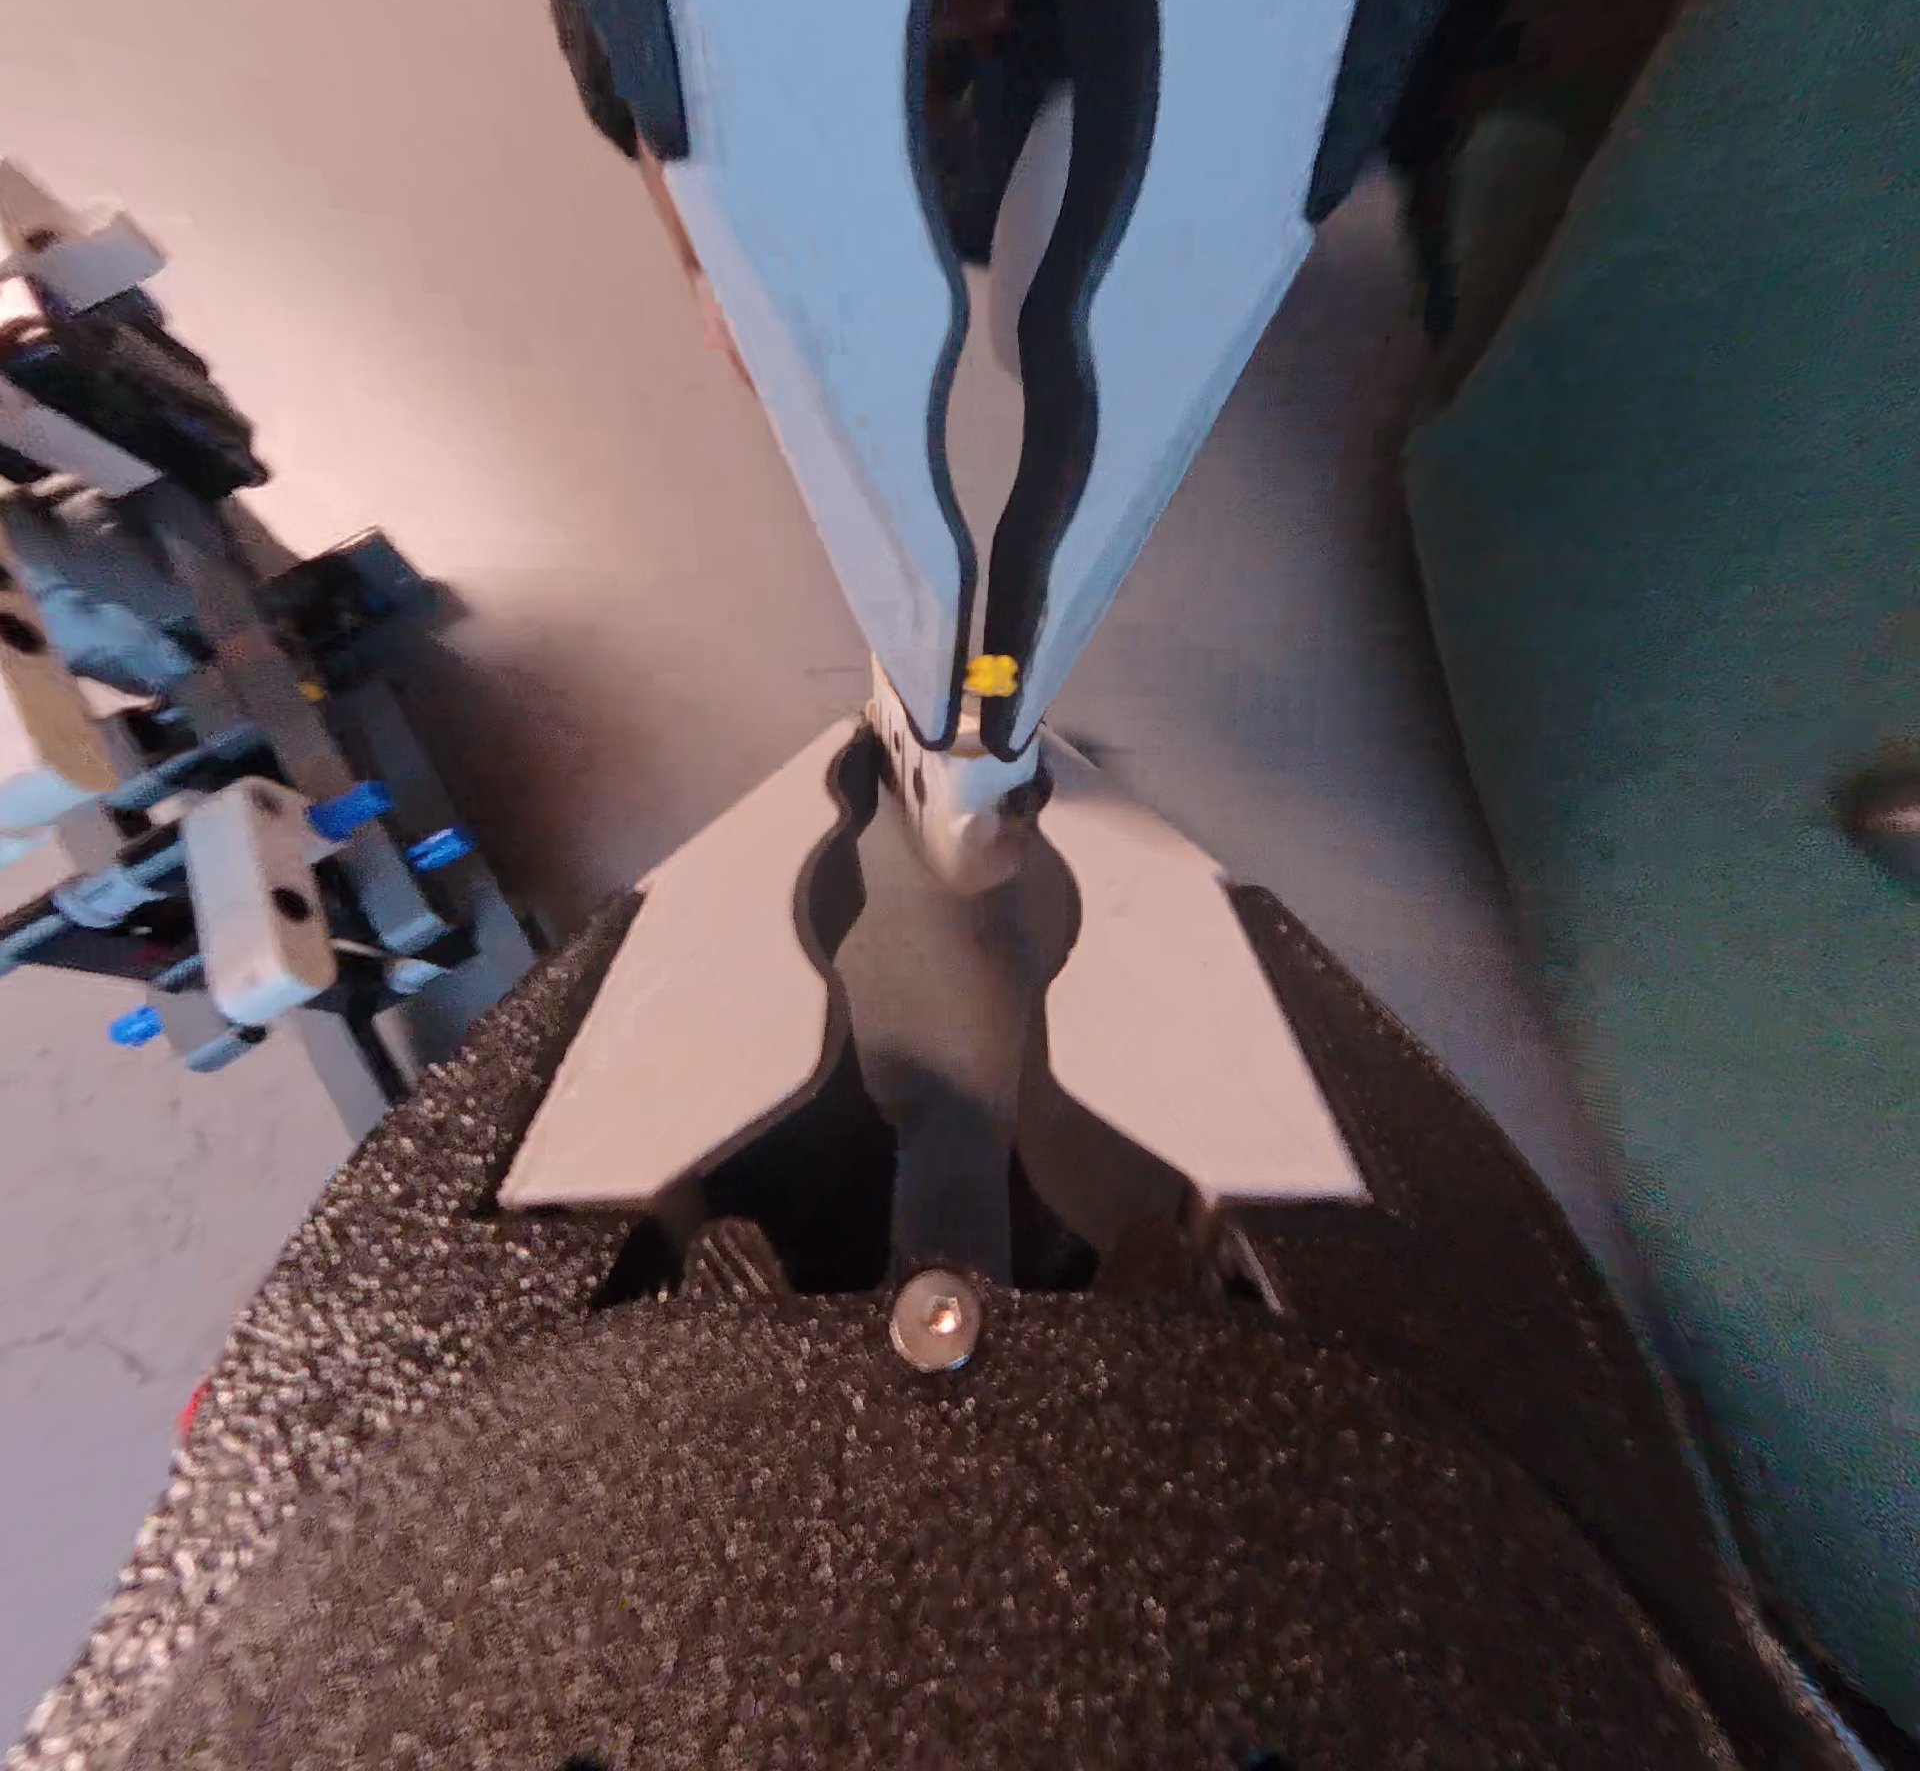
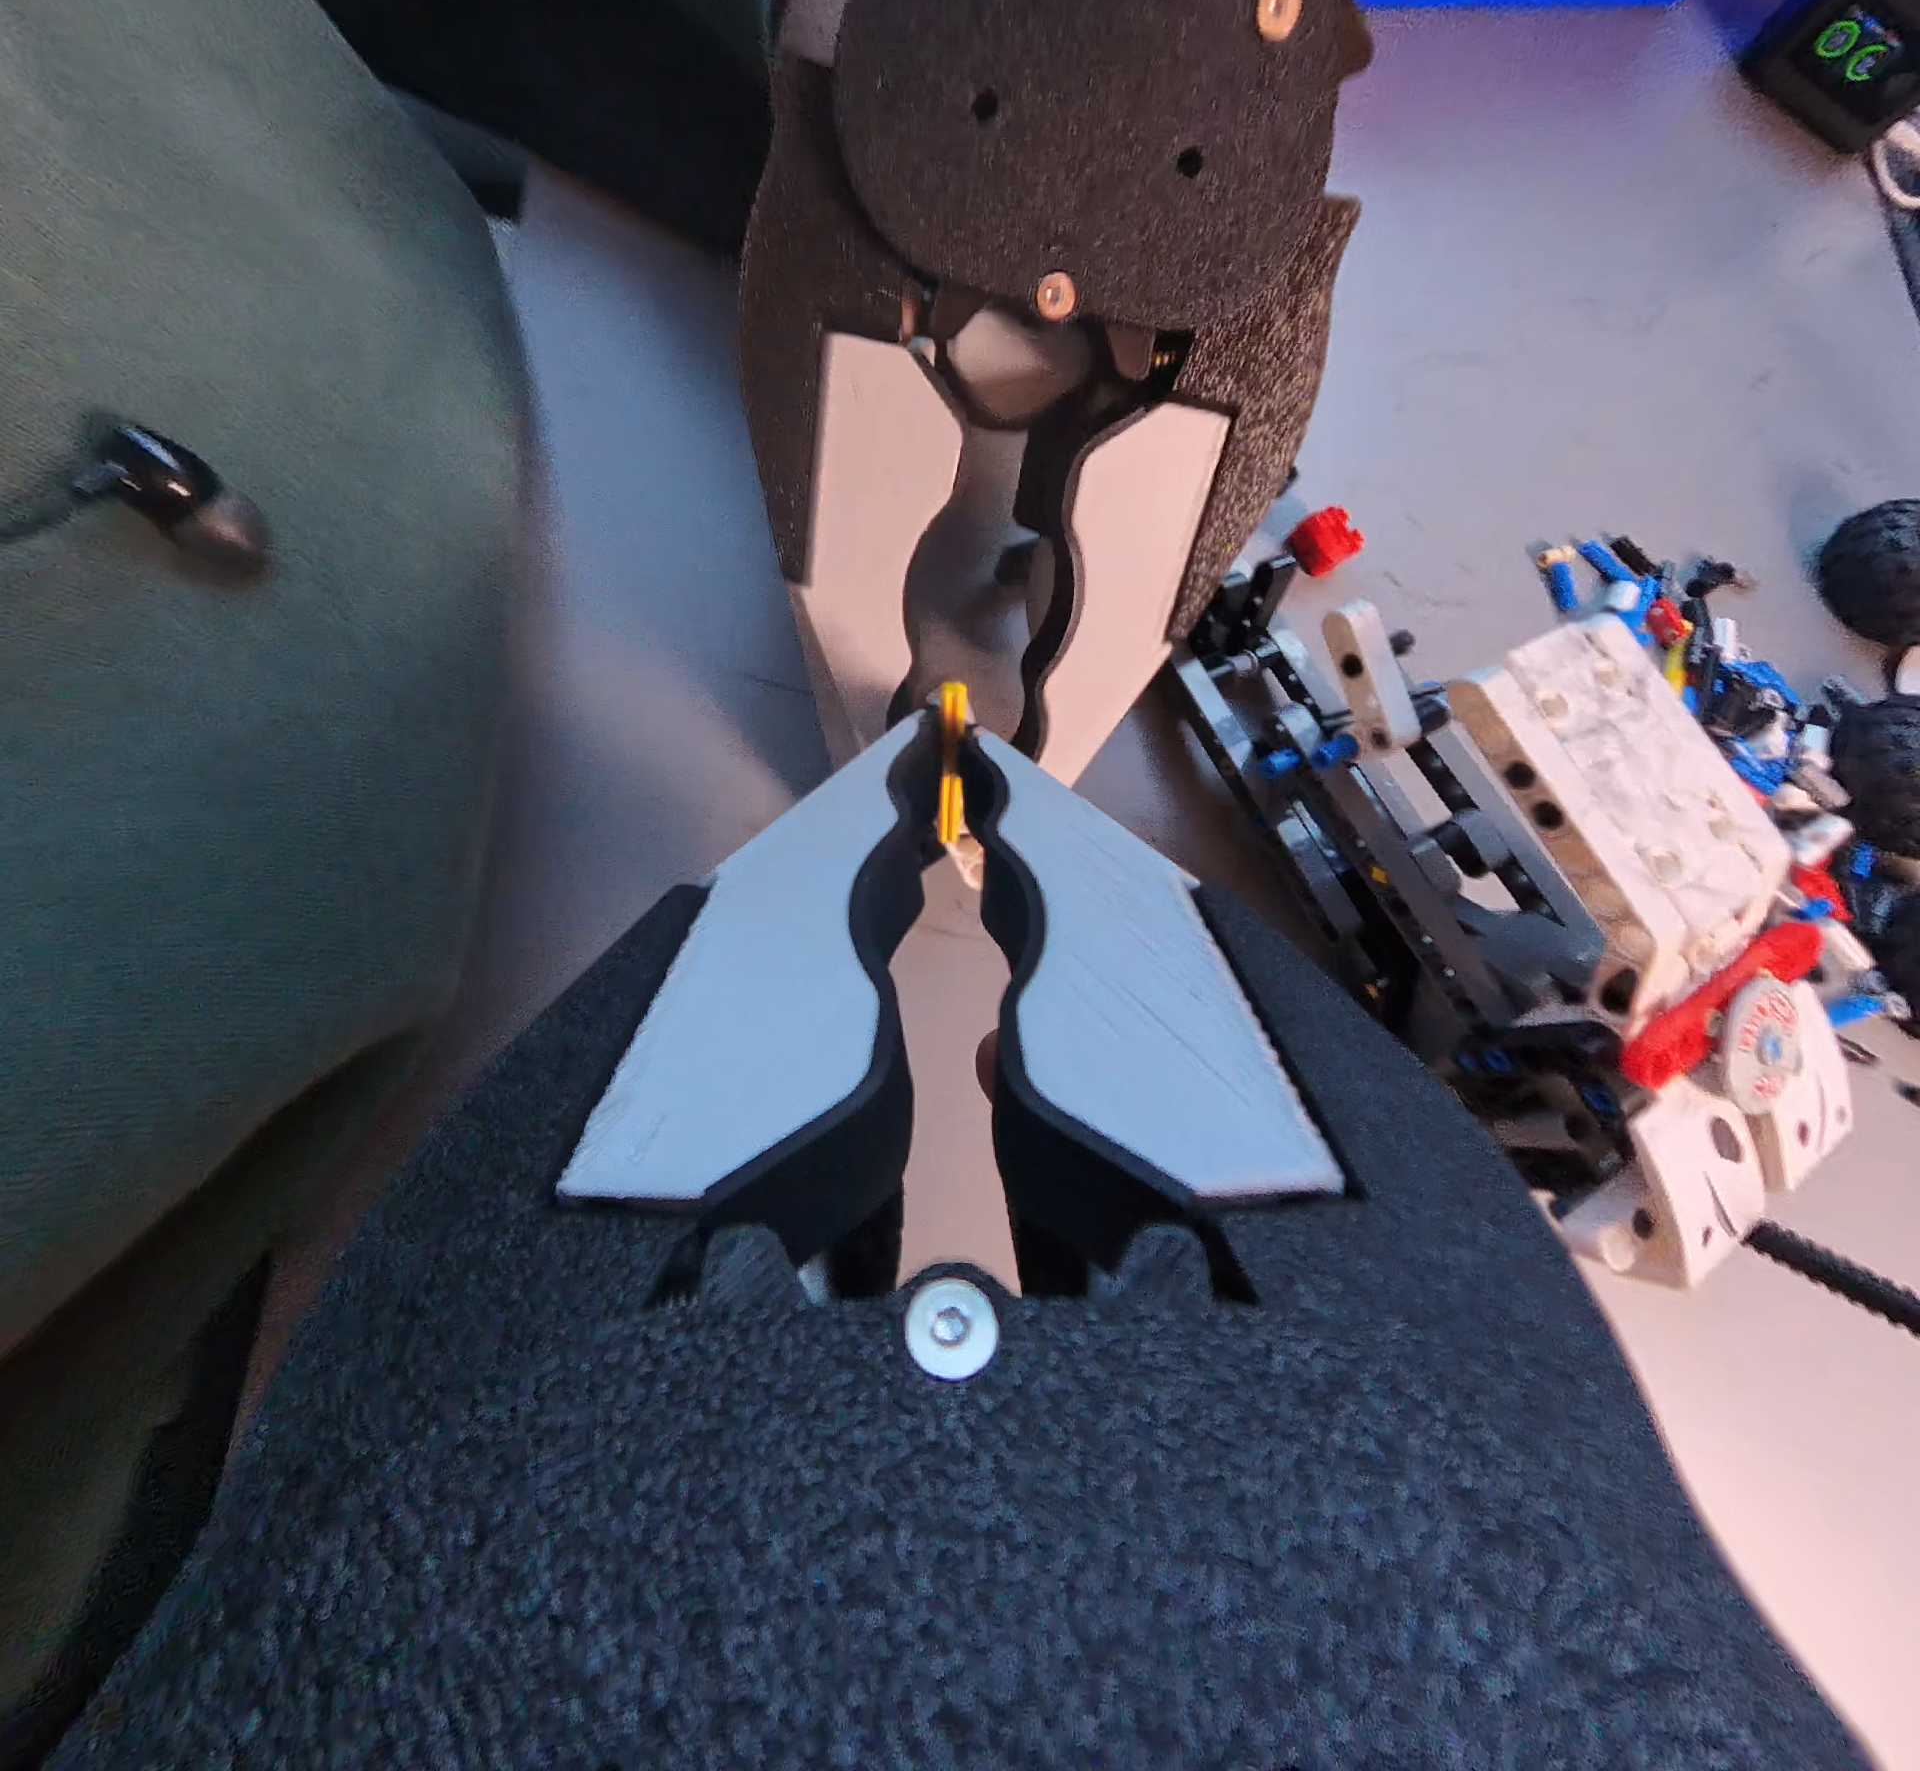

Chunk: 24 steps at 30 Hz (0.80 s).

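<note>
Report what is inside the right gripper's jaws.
A thin yellow pin is pinched between the tips of the right gripper. Just beyond, the left gripper holds a whitish piece. Whether pin and piece touch cannot be seen, because the fingertips cover that spot.

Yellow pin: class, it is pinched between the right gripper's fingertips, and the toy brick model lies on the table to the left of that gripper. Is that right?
Not quite. The yellow pin is pinched at the tips of the right gripper, but the toy brick model lies on the table to its right, not its left, as the right wrist view shows.
</note>
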Motion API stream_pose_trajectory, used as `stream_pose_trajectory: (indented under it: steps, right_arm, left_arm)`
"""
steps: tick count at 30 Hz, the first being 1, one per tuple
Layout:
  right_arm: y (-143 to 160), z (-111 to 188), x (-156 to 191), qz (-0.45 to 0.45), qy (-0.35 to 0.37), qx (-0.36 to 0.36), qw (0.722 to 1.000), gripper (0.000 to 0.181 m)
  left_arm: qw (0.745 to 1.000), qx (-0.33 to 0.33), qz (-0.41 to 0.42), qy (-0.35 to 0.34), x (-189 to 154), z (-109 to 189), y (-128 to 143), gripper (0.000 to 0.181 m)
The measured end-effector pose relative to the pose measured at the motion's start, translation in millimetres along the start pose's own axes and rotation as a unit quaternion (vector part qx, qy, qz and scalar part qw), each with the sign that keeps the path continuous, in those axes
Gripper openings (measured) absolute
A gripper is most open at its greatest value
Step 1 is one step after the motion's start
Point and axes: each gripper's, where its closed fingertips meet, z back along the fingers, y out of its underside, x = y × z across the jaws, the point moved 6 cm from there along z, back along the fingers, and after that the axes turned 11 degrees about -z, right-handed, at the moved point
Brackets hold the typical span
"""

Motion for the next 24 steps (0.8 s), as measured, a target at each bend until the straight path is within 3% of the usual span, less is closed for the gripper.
stream_pose_trajectory:
  steps: [1,4,6,10,16,18,21,24]
  right_arm:
    - [4,0,-3,-0.015,0.003,0.000,1.000,0.002]
    - [13,17,-13,-0.048,0.011,-0.019,0.999,0.002]
    - [13,30,-17,-0.096,-0.006,-0.071,0.993,0.002]
    - [8,37,-19,-0.147,-0.035,-0.154,0.977,0.002]
    - [2,38,-22,-0.160,-0.043,-0.192,0.967,0.002]
    - [1,39,-23,-0.163,-0.044,-0.199,0.965,0.002]
    - [-1,41,-24,-0.175,-0.051,-0.221,0.958,0.003]
    - [-7,44,-24,-0.177,-0.059,-0.254,0.949,0.003]
  left_arm:
    - [1.000,0.015,0.005,-0.004,3,-1,2,0.023]
    - [0.999,-0.037,0.007,0.004,2,9,-8,0.025]
    - [0.999,-0.045,0.017,0.003,7,12,-8,0.025]
    - [0.999,-0.019,0.012,0.025,2,1,-2,0.026]
    - [1.000,0.009,0.008,0.027,-1,-3,5,0.028]
    - [0.999,0.004,0.019,0.031,1,1,6,0.041]
    - [0.997,-0.049,0.042,0.045,3,16,0,0.050]
    - [0.989,-0.119,0.065,0.054,8,32,-12,0.049]
